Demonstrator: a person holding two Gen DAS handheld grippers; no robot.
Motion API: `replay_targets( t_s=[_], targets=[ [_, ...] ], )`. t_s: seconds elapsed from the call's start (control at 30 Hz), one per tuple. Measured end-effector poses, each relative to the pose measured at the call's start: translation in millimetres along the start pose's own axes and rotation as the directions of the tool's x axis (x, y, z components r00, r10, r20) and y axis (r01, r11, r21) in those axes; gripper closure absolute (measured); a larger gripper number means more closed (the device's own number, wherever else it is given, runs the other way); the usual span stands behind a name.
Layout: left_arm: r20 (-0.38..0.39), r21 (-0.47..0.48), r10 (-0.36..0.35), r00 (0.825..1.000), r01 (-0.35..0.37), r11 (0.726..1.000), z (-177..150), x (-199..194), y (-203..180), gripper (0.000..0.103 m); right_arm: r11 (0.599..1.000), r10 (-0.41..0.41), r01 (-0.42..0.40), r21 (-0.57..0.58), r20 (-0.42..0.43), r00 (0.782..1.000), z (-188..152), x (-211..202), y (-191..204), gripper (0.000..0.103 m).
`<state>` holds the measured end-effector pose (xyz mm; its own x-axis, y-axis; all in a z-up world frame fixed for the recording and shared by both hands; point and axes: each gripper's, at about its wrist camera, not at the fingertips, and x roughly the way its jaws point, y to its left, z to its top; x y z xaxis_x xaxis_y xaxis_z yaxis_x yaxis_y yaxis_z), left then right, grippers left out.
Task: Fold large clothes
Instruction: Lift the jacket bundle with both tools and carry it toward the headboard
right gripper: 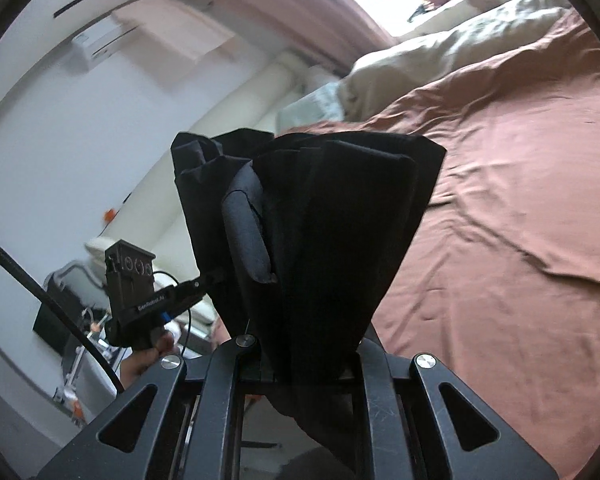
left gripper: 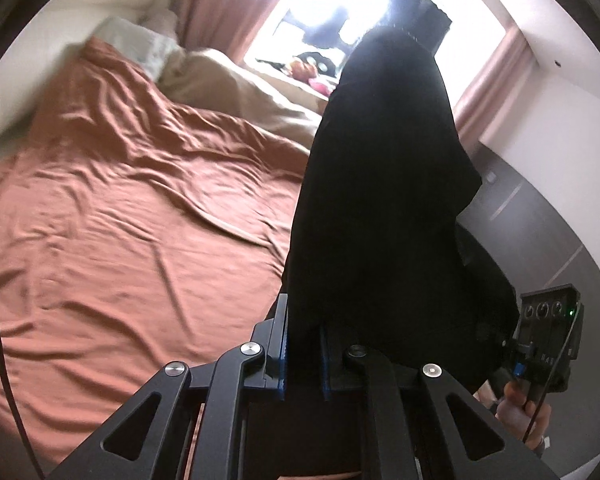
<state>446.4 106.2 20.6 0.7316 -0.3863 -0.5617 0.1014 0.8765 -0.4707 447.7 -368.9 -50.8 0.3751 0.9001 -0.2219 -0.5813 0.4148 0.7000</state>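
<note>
A large black garment (left gripper: 384, 184) hangs in the air between both grippers, above the rust-brown bed sheet (left gripper: 112, 216). My left gripper (left gripper: 303, 354) is shut on one edge of it, the cloth rising from between the blue-padded fingers. My right gripper (right gripper: 312, 356) is shut on another bunched, pleated part of the black garment (right gripper: 320, 220). The right gripper's body (left gripper: 548, 340) shows at the lower right of the left wrist view; the left gripper's body (right gripper: 136, 292) shows at the left of the right wrist view. The cloth hides both sets of fingertips.
The bed sheet (right gripper: 512, 216) is wrinkled. A beige duvet (left gripper: 236, 92) and pillows (left gripper: 140, 44) lie at the head. A bright window with pink curtains (left gripper: 220, 4) is behind. A dark wood floor (left gripper: 540, 224) and white walls are to the side.
</note>
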Motion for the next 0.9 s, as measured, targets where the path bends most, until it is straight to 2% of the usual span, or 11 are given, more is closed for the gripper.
replay_targets(
  t_s=[0.27,0.53,0.67,0.9],
  targets=[
    [0.084,-0.037,0.112,0.99,-0.11,0.993,17.4,-87.4,72.0,0.092,0.993,0.106,-0.111,-0.048,-0.098,0.989,13.6,100.9,45.1,0.095],
    [0.132,-0.12,0.245,0.96,-0.23,0.966,27.9,-156.9,148.8,0.093,0.977,0.201,-0.211,-0.036,-0.19,0.961,26.7,213.3,81.0,0.095],
    [0.149,-0.141,0.305,0.94,-0.285,0.948,37.0,-183.5,182.6,0.093,0.964,0.253,-0.266,-0.024,-0.23,0.94,33.7,259.0,92.9,0.095],
    [0.164,-0.181,0.424,0.891,-0.395,0.9,58.2,-227.6,232.9,0.093,0.945,0.313,-0.326,0.009,-0.302,0.901,28.6,346.1,121.7,0.095]
  ],
)
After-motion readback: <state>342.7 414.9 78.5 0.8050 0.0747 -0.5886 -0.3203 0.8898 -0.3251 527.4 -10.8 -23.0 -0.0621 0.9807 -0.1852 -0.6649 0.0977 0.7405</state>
